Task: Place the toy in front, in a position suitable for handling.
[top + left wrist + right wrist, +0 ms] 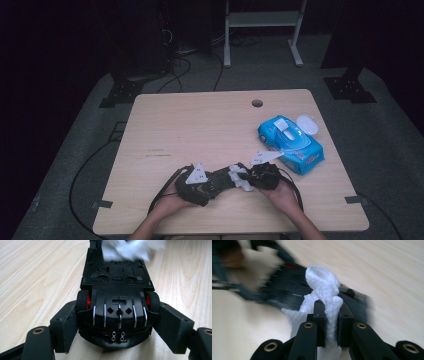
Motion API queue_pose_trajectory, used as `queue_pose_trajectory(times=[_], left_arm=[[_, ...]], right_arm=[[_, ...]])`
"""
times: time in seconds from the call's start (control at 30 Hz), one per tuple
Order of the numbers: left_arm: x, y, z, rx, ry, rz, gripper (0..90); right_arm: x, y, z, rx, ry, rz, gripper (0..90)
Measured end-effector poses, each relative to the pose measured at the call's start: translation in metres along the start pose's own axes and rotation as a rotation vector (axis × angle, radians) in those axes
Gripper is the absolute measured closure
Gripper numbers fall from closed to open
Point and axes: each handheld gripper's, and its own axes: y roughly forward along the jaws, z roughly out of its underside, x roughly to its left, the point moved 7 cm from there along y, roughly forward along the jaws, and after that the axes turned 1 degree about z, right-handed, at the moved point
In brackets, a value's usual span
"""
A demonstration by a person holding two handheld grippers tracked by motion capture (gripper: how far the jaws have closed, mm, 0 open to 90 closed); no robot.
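Toy car (pixel 215 182) near table's (pixel 200 125) front edge, wipes pack (pixel 292 145) behind-right

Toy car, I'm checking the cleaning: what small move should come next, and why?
Probably draw the white wipe along the toy car underside: the left gripper clamps the upturned car, and the right gripper pinches the wipe against it.

a black plastic toy car (pixel 117 302) lies upside down near the front edge of the light wooden table, its flat underside facing up, with screw holes, silver ribs and small black tyres on red hubs at either side. a crumpled white wet wipe (pixel 324 295), bunched into a twisted wad, rests against the car's far end, touching the underside. in the high view the wipe (pixel 239 177) sits just right of the car (pixel 212 185).
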Motion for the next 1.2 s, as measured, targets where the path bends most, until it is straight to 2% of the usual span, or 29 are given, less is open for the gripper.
queue_pose_trajectory(times=[0.03,0.1,0.13,0.17,0.27,0.37,0.4,0.47,0.7,0.77,0.87,0.93,1.1,1.2], left_arm=[[0.0,0.0,0.0,-0.001,-0.001,-0.001,24.3],[0.0,0.0,0.002,0.007,0.003,-0.006,24.3],[0.001,-0.001,0.002,0.002,-0.002,-0.003,24.3],[0.001,-0.001,0.001,-0.005,-0.005,-0.004,24.3],[0.002,-0.002,0.0,-0.011,-0.005,-0.001,24.3],[0.002,-0.002,0.001,-0.009,-0.003,-0.001,24.3],[0.002,-0.002,0.001,-0.008,-0.002,-0.001,24.3],[0.002,-0.002,0.001,-0.008,0.0,-0.002,24.3],[0.002,-0.002,0.003,-0.008,-0.008,0.002,24.3],[0.002,-0.002,0.002,-0.015,-0.007,0.001,24.3],[0.002,-0.002,0.001,-0.012,-0.001,0.0,24.4],[0.002,-0.002,0.001,-0.01,0.003,-0.001,24.4],[0.001,-0.001,0.002,0.0,0.021,-0.006,24.4],[0.002,-0.002,0.0,-0.012,0.01,-0.001,24.4]], right_arm=[[0.01,0.004,-0.003,-0.002,-0.025,-0.033,79.9],[0.019,0.008,-0.005,0.007,-0.079,-0.02,79.7],[0.019,0.008,-0.006,0.008,-0.088,-0.016,79.7],[0.017,0.007,-0.006,0.011,-0.077,-0.016,79.7],[0.0,0.002,0.001,0.024,-0.044,0.029,79.7],[-0.024,-0.007,0.011,0.042,-0.005,0.101,79.7],[-0.029,-0.009,0.014,0.046,0.023,0.105,79.7],[-0.035,-0.01,0.018,0.056,0.047,0.108,79.7],[-0.022,-0.01,0.01,0.021,0.02,0.072,79.8],[-0.025,-0.009,0.012,0.037,0.016,0.082,79.8],[-0.036,-0.008,0.016,0.05,0.051,0.107,79.8],[-0.038,-0.007,0.014,0.038,0.064,0.106,79.8],[-0.037,0.004,-0.008,0.022,0.037,0.107,79.8],[-0.037,0.017,-0.018,0.018,0.034,0.101,79.7]])
